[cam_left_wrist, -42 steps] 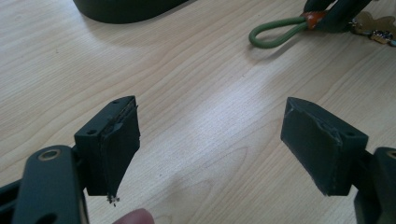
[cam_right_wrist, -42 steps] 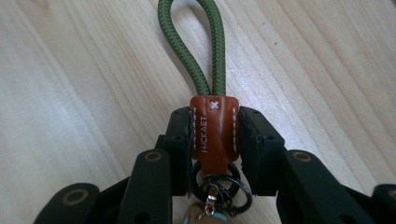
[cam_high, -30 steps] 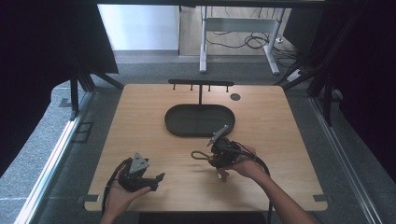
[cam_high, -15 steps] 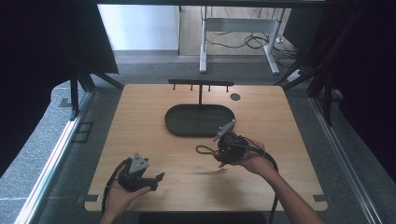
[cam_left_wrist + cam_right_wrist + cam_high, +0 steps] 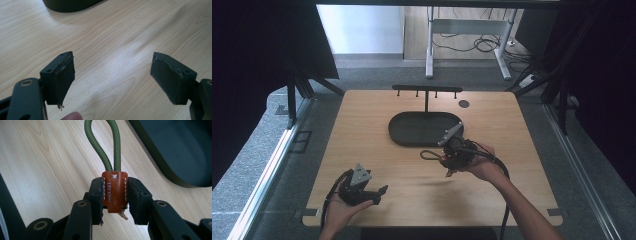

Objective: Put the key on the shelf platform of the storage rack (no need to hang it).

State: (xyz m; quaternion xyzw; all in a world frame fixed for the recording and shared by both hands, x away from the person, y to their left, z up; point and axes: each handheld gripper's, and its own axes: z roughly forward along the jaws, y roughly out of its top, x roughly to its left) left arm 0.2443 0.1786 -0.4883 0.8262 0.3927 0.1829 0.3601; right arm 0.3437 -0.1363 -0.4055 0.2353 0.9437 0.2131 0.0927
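— Keychain [image 5: 114, 191], is that what the right gripper [image 5: 115, 200] has?

— Looks like it: a brown leather tab with white stitching and a green cord loop [image 5: 103, 143] running out of the top. The fingers [image 5: 96, 198] are closed on the tab from both sides, and it hangs just above the counter [image 5: 512, 125], near the right end of the black tray [image 5: 412, 131].

— How would it handle?

— Light, I'd judge. The cord is soft and would flop, so the stiff leather tab is the place to hold it, which is where it's pinched. The loop is what would go over a peg on that rack [image 5: 427, 90] behind the tray, if that's the plan.

— And the left gripper [image 5: 115, 77]?

— Fingers spread wide, nothing between them, low over bare wood at the near left of the counter.

— Anything you can't make out?

— Something pale pokes out below the tab; I can't tell what it is. The loop's top is cut off in the right gripper view, and from above the whole thing is tiny.
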